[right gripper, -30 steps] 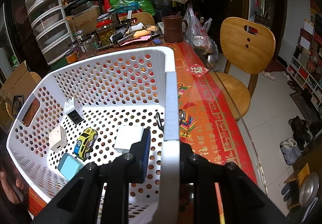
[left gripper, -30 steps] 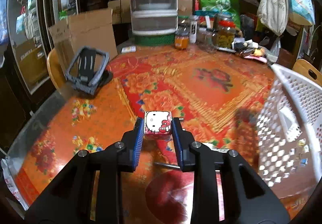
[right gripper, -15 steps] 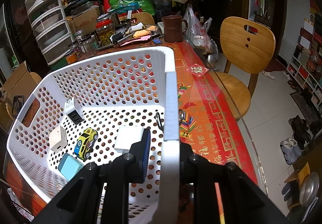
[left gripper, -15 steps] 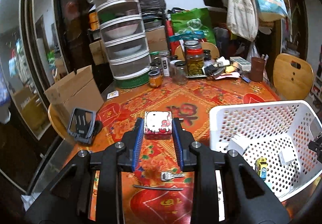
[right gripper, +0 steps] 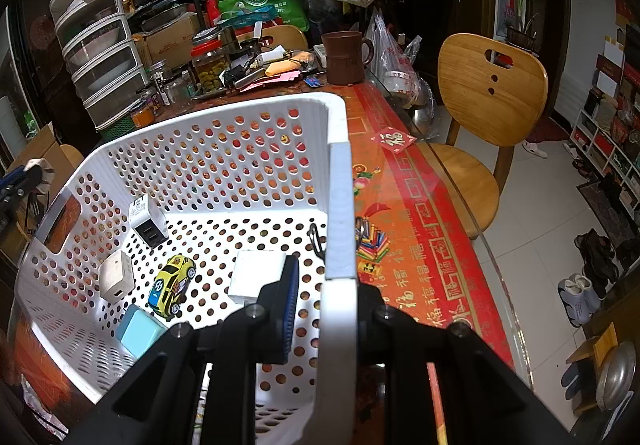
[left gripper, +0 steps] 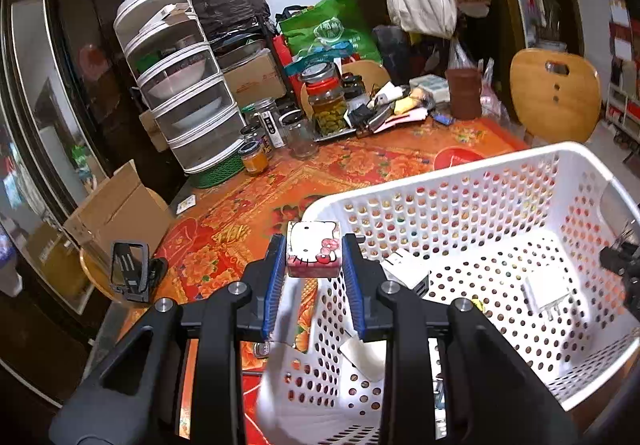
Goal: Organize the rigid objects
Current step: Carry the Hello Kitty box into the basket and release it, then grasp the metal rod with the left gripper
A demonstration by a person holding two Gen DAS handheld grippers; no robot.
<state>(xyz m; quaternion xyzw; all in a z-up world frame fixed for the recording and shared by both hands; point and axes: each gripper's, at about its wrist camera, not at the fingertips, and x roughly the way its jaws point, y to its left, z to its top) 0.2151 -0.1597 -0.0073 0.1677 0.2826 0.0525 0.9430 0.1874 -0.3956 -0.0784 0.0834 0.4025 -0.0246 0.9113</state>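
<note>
Left wrist view: left gripper [left gripper: 314, 273] clamps the small pink cartoon-cat box [left gripper: 313, 249] over the white perforated plastic basket [left gripper: 460, 181], not yet dropped; right gripper [right gripper: 326, 309] pinches the basket's rim, several items already inside.

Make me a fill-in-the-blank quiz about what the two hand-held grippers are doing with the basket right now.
1. The left hand-held gripper grips a small pink-and-white ____ printed with a cartoon cat.
2. The right hand-held gripper is clamped on the white basket's ____.
3. The toy car lying in the basket is mostly ____ in colour.
4. The brown mug stands ____ the basket.

Missing words: box; rim; yellow; outside
</note>
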